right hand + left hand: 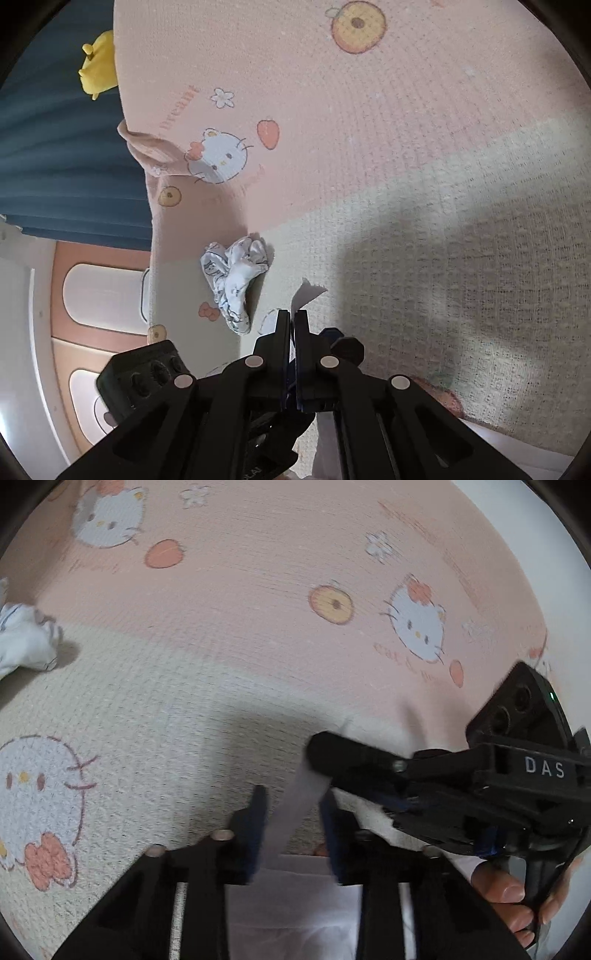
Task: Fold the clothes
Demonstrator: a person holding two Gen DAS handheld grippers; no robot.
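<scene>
Left gripper [293, 812] first: in our left wrist view its jaws stand narrowly apart around a strip of white garment [299, 801] whose edge the right gripper [321, 749] reaches in to pinch, though we cannot tell whether the left pads press on it, over a pink and cream cartoon-cat blanket [229, 602]. In our right wrist view the right gripper [294, 317] is clamped tight on that white garment [306, 293], while a crumpled printed cloth [234, 275] lies near on the blanket [406, 147].

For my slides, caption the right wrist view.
Right gripper shut on white cloth, crumpled printed garment lying on the pink cartoon blanket.
</scene>
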